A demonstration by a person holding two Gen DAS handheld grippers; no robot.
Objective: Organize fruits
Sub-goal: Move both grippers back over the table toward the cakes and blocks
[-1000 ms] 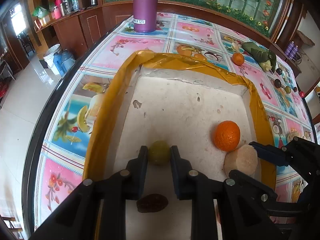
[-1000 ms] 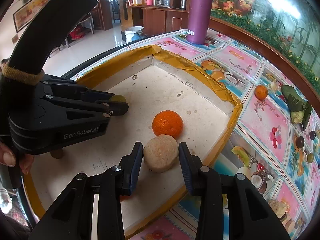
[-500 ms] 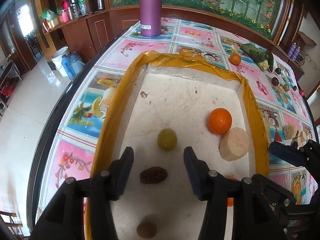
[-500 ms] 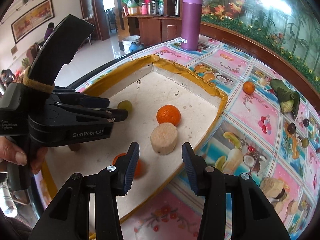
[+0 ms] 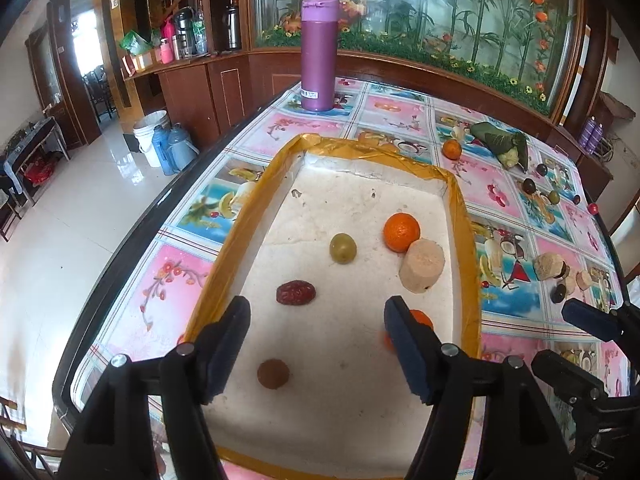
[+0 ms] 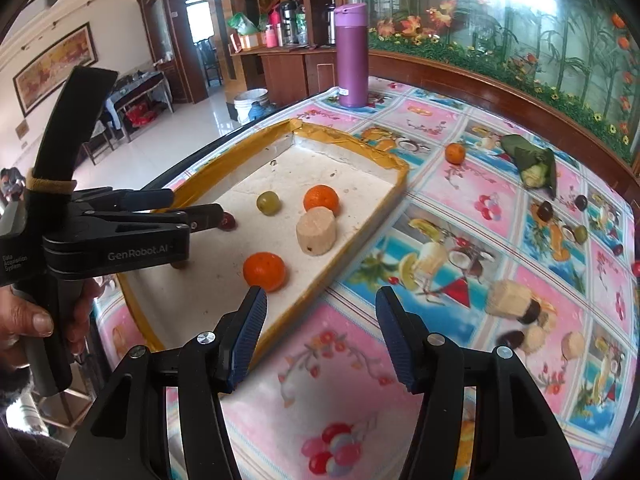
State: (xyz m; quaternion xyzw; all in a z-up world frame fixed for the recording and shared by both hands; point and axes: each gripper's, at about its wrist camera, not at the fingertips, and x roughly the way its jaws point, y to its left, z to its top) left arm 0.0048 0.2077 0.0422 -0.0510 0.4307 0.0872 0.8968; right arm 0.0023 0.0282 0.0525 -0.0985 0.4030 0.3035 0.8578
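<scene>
A white foam tray with a yellow taped rim (image 5: 256,216) (image 6: 396,184) holds a green grape (image 5: 343,248) (image 6: 267,202), an orange (image 5: 401,232) (image 6: 321,199), a beige cut chunk (image 5: 421,265) (image 6: 316,231), a red date (image 5: 295,292), a brown round fruit (image 5: 273,374) and a second orange (image 6: 265,271). My left gripper (image 5: 316,340) is open and empty above the tray's near end. My right gripper (image 6: 320,332) is open and empty over the tablecloth, beside the tray's right rim.
Loose fruit lies on the fruit-print tablecloth: a small orange (image 6: 455,153), a leaf-wrapped bundle (image 6: 534,164), dark and green small fruits (image 6: 545,211), and beige chunks (image 6: 510,298). A purple flask (image 5: 319,54) stands at the far end. The table's left edge drops to the floor.
Both grippers opened, releasing the grape and the beige chunk into the tray, then pulled back and up. The right gripper moved off the tray over the tablecloth.
</scene>
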